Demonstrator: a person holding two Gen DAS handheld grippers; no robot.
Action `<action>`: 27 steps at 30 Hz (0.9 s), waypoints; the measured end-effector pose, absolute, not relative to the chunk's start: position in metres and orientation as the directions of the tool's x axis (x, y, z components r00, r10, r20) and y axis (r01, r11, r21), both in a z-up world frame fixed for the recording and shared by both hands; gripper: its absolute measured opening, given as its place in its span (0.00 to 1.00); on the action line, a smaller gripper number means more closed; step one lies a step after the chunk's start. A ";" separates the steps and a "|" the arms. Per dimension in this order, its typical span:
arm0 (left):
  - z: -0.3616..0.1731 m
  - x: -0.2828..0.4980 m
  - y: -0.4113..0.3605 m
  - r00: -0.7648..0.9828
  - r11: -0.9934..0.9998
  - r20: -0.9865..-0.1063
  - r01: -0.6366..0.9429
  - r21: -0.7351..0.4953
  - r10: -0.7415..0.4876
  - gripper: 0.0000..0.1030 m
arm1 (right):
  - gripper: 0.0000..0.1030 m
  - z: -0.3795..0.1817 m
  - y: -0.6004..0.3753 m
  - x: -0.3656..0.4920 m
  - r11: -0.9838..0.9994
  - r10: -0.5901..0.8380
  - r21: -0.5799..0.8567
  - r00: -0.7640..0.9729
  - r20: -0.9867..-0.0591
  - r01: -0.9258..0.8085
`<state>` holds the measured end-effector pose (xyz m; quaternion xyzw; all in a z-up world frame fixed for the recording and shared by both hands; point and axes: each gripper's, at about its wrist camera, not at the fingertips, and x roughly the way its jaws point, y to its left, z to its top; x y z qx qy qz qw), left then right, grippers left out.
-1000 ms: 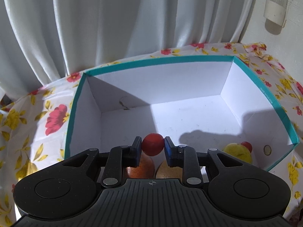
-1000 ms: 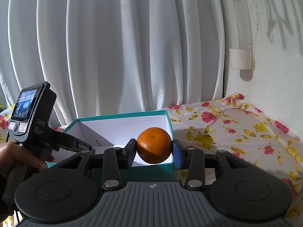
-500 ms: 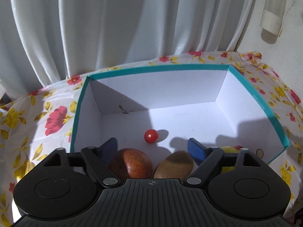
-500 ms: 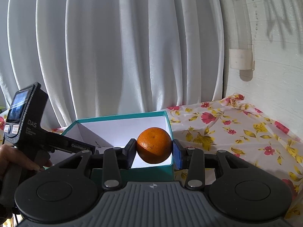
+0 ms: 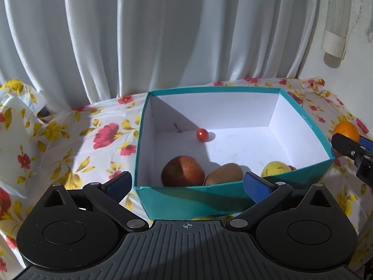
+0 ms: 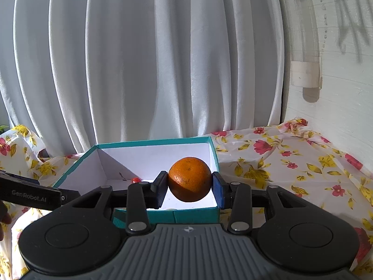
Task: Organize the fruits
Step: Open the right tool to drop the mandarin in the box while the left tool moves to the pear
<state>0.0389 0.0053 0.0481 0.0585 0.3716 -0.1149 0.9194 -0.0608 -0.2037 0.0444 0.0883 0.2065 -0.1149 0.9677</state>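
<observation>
A teal box (image 5: 186,200) with a white inside holds a small red tomato (image 5: 202,134) near its back left corner, a reddish-brown fruit (image 5: 183,175), a brown kiwi (image 5: 225,176) and a yellow fruit (image 5: 276,169) along its front wall. My left gripper (image 5: 186,179) hangs just in front of the box, its jaws opening wide, with nothing held between them. My right gripper (image 6: 189,182) is shut on an orange (image 6: 188,170), held in the air before the box's (image 6: 151,142) right part. The orange (image 5: 346,128) also shows at the left wrist view's right edge.
A flowered cloth (image 5: 77,144) covers the table around the box. A white curtain (image 6: 163,70) hangs close behind it. A white wall with a pipe (image 6: 305,74) stands at the right. A person's hand (image 6: 3,219) shows at the left edge.
The left gripper let go of the small red tomato, opened wide and drew back and up out of the box. The tomato now lies near the back wall. The right gripper kept still.
</observation>
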 end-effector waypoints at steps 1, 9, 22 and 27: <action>0.046 0.038 0.007 0.694 0.969 -0.703 0.245 0.029 -0.154 1.00 | 0.39 0.043 -0.203 -0.058 0.961 -0.183 0.114 0.888 -0.421 0.252; 0.031 0.032 0.030 0.655 0.988 -0.752 0.150 0.023 -0.082 1.00 | 0.39 0.024 -0.199 -0.030 0.971 -0.195 0.034 0.865 -0.461 0.237; 0.014 0.020 0.057 0.621 0.998 -0.784 0.050 0.024 -0.013 1.00 | 0.39 0.001 -0.202 0.001 0.974 -0.183 0.019 0.828 -0.531 0.227; 0.008 0.020 0.056 0.608 0.997 -0.794 0.045 0.057 0.018 1.00 | 0.39 0.001 -0.202 0.004 0.975 -0.178 0.018 0.825 -0.536 0.222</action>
